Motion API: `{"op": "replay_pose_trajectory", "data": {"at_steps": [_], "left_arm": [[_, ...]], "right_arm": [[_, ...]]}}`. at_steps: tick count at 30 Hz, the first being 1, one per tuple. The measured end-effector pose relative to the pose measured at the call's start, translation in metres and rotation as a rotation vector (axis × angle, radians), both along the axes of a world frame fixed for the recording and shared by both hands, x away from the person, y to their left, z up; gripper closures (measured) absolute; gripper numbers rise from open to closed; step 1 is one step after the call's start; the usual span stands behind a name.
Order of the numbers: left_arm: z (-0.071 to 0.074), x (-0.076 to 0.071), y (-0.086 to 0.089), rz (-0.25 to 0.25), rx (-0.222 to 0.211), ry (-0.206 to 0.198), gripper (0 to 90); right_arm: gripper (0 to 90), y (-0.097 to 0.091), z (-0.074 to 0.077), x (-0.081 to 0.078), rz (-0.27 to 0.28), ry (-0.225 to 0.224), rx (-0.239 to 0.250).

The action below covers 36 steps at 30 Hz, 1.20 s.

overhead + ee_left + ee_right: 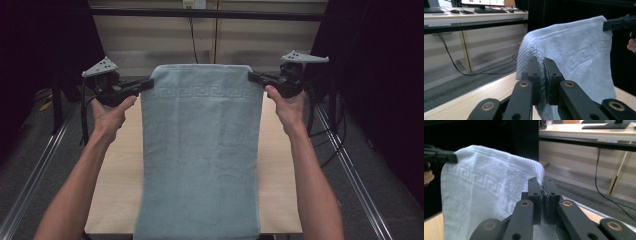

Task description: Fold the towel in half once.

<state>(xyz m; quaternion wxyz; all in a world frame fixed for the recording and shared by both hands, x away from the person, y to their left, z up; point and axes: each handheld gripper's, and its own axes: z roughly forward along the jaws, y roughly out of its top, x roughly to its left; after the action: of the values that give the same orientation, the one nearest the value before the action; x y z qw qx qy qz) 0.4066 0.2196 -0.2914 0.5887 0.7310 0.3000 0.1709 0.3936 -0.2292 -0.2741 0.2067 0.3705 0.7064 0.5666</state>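
A light blue towel (200,150) with a woven key-pattern band hangs stretched between both grippers, its top edge raised above the wooden table (117,165) and its lower part draped down over the table's near edge. My left gripper (148,84) is shut on the towel's top left corner. My right gripper (253,76) is shut on the top right corner. In the left gripper view the jaws pinch the towel (574,55) edge at the gripper (542,62) tips. The right gripper view shows its gripper (541,182) clamped on the towel (486,190) the same way.
A dark rail runs along the far side of the table. Metal tracks (350,170) flank the table on a grey carpet. Cables (192,35) hang by the back panel. A desk with keyboards (489,10) stands beyond.
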Motion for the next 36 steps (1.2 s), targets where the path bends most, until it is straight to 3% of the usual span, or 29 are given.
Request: {"op": "replay_pose_trajectory", "data": {"at_steps": [4, 9, 13, 18, 20, 22, 25, 29, 32, 34, 36], "left_arm": [[-0.019, -0.009, 0.006, -0.023, 0.018, 0.027, 85.1], [-0.041, -0.034, 0.015, -0.071, 0.000, 0.047, 85.3], [-0.058, -0.058, 0.018, -0.111, 0.001, 0.063, 85.2], [-0.084, -0.084, 0.023, -0.135, 0.006, 0.114, 85.3], [-0.089, -0.095, 0.023, -0.137, -0.007, 0.111, 85.2], [-0.094, -0.108, 0.023, -0.144, 0.024, 0.106, 85.2], [-0.106, -0.124, 0.027, -0.154, 0.015, 0.161, 85.2], [-0.135, -0.141, 0.028, -0.158, 0.080, 0.239, 85.1], [-0.155, -0.157, 0.028, -0.170, 0.100, 0.270, 85.1], [-0.167, -0.166, 0.027, -0.190, 0.107, 0.325, 85.2], [-0.178, -0.173, 0.025, -0.202, 0.160, 0.364, 85.2]], "right_arm": [[86.6, -0.002, -0.018, -0.014, 0.040, 0.031, 0.001], [86.6, -0.003, -0.042, -0.047, 0.100, 0.053, 0.011], [86.6, -0.004, -0.065, -0.076, 0.101, 0.059, -0.024], [86.6, -0.006, -0.092, -0.110, 0.150, 0.119, -0.038], [86.7, -0.005, -0.098, -0.121, 0.166, 0.137, -0.062], [86.7, -0.004, -0.098, -0.133, 0.172, 0.132, -0.079], [86.7, -0.005, -0.103, -0.151, 0.193, 0.136, -0.061], [86.6, 0.000, -0.133, -0.167, 0.219, 0.224, -0.090], [86.7, 0.005, -0.160, -0.180, 0.227, 0.300, -0.120], [86.6, 0.006, -0.173, -0.190, 0.245, 0.349, -0.140], [86.6, 0.006, -0.183, -0.201, 0.255, 0.375, -0.143]]}}
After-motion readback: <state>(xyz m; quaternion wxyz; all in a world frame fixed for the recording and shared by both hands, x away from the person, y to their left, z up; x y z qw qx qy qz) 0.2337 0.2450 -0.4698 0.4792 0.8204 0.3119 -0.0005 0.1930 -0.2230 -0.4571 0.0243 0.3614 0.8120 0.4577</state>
